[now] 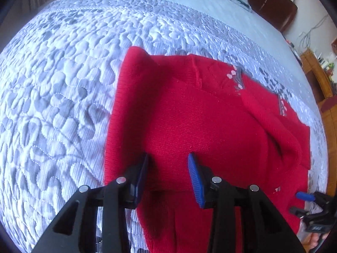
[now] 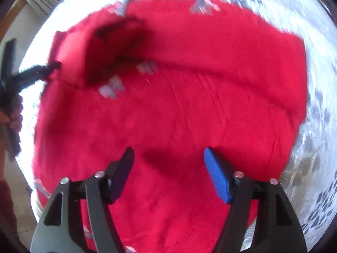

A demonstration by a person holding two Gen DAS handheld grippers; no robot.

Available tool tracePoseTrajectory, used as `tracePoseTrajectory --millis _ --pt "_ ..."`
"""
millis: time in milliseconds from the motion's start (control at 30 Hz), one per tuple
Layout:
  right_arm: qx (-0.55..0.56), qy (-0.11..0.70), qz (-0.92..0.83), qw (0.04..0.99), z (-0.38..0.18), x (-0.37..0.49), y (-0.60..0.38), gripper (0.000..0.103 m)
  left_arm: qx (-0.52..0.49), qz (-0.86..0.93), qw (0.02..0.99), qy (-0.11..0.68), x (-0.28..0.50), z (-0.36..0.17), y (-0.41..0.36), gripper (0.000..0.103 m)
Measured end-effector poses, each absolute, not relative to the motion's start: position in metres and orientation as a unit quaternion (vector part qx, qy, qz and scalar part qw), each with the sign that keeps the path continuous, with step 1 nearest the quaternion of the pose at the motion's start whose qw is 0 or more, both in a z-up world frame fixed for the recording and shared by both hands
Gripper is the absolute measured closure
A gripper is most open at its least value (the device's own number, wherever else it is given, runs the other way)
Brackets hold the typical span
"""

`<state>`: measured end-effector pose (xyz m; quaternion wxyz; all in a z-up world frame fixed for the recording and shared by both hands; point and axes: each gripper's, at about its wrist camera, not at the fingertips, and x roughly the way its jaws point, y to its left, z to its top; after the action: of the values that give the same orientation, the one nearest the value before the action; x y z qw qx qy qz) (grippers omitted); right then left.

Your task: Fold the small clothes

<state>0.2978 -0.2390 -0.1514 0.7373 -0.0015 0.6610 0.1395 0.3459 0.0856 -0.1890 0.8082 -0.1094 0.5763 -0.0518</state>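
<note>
While my left tongs (image 1: 167,164) hang released over the red sweater (image 1: 210,126) on the quilt (image 1: 52,105), nothing pins the folded sleeve. From my right tongs (image 2: 168,158), also released, blur suggests haste; a hasty pinch could drag layers apart.

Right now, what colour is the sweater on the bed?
Red sweater, best in the left wrist view.

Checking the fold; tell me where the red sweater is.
The red sweater lies spread on the quilted bedspread, directly ahead of both open grippers in both wrist views.
</note>
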Motion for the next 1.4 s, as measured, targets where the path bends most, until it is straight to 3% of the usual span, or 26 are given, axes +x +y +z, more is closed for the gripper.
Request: tracePoseTrajectory --millis 267,400,500,567,667,833,900,933,967,1000,1067,1233,1400 --pt "0.059 0.650 0.170 0.738 -0.126 0.386 -0.194 0.035 -0.119 -0.053 0.802 0.582 0.351 -0.190 0.085 0.064" --pt "0.075 0.685 0.146 0.710 -0.151 0.427 -0.180 0.035 -0.112 -0.054 0.804 0.582 0.352 -0.192 0.084 0.064" --pt "0.115 0.700 0.147 0.690 -0.172 0.437 -0.181 0.057 -0.108 -0.051 0.804 0.582 0.354 -0.194 0.081 0.064" --pt "0.141 0.699 0.154 0.684 -0.176 0.439 -0.185 0.078 -0.104 -0.049 0.805 0.582 0.356 -0.195 0.079 0.063" --pt "0.179 0.683 0.176 0.686 -0.169 0.435 -0.200 0.090 -0.099 -0.048 0.806 0.581 0.358 -0.197 0.076 0.063" --pt "0.163 0.632 0.158 0.741 -0.133 0.399 -0.242 0.091 -0.099 -0.042 0.807 0.581 0.361 -0.198 0.074 0.062" --pt "0.158 0.634 0.142 0.743 -0.134 0.371 -0.265 0.086 -0.097 -0.039 0.808 0.579 0.360 -0.199 0.073 0.062" --pt "0.143 0.642 0.124 0.743 -0.140 0.357 -0.275 0.067 -0.095 -0.037 0.809 0.578 0.360 -0.199 0.072 0.062" --pt "0.132 0.646 0.112 0.743 -0.145 0.347 -0.283 0.042 -0.094 -0.036 0.810 0.578 0.360 -0.200 0.071 0.062" --pt "0.119 0.648 0.098 0.746 -0.153 0.332 -0.296 0.041 -0.094 -0.035 0.810 0.578 0.360 -0.200 0.071 0.062" --pt "0.110 0.649 0.085 0.748 -0.160 0.316 -0.315 0.053 -0.094 -0.032 0.810 0.578 0.361 -0.200 0.070 0.062" --pt "0.159 0.629 0.103 0.754 -0.157 0.324 -0.348 0.054 -0.089 -0.024 0.810 0.580 0.362 -0.201 0.067 0.062" --pt "0.131 0.607 0.110 0.776 -0.157 0.363 -0.336 0.052 -0.088 -0.022 0.810 0.579 0.362 -0.202 0.066 0.061"
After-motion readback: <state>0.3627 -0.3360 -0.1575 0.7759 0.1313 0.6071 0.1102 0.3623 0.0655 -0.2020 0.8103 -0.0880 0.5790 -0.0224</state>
